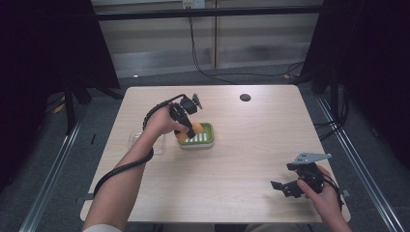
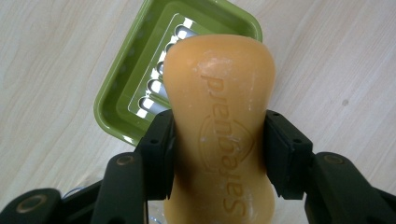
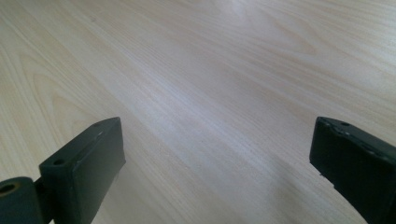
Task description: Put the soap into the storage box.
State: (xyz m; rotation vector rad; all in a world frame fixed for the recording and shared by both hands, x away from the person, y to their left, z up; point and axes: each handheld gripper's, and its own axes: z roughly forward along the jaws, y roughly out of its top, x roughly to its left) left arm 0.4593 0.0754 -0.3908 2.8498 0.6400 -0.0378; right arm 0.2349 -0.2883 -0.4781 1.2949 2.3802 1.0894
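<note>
Soap bar (image 2: pixel 218 126), orange, waisted in the middle, held in the left gripper (image 2: pixel 218 156). In the left gripper view both black jaws press against the bar's narrow waist, one on each side, clamped tight. The bar's far end hangs over the near edge of a green soap dish (image 2: pixel 112 98). Embossed lettering runs along the bar's face, upside down from this camera; white scuffs show on its upper part.

The soap dish has a pale slotted insert (image 2: pixel 154 88) with oval drain holes, partly hidden behind the bar. The dish rests flat on the light wooden table (image 1: pixel 251 145), left of centre in the high view. There the left gripper (image 1: pixel 186 126) tilts down toward the dish's left end, with the orange bar (image 1: pixel 182 136) showing just under the hand (image 1: pixel 162 123). Whether the bar touches the dish, I cannot tell.

Clear plastic container (image 1: pixel 145 142) sits just left of the dish, partly under the left forearm. Its contents are not readable.

Small dark round disc (image 1: pixel 245 97) lies on the table's far side, well apart from the dish.

Right gripper (image 1: pixel 290 183) sits near the table's front right corner, held by the right hand (image 1: pixel 324 191), well apart from the dish. In the right gripper view its jaws stand wide apart with nothing between them, bare wood grain beneath.
</note>
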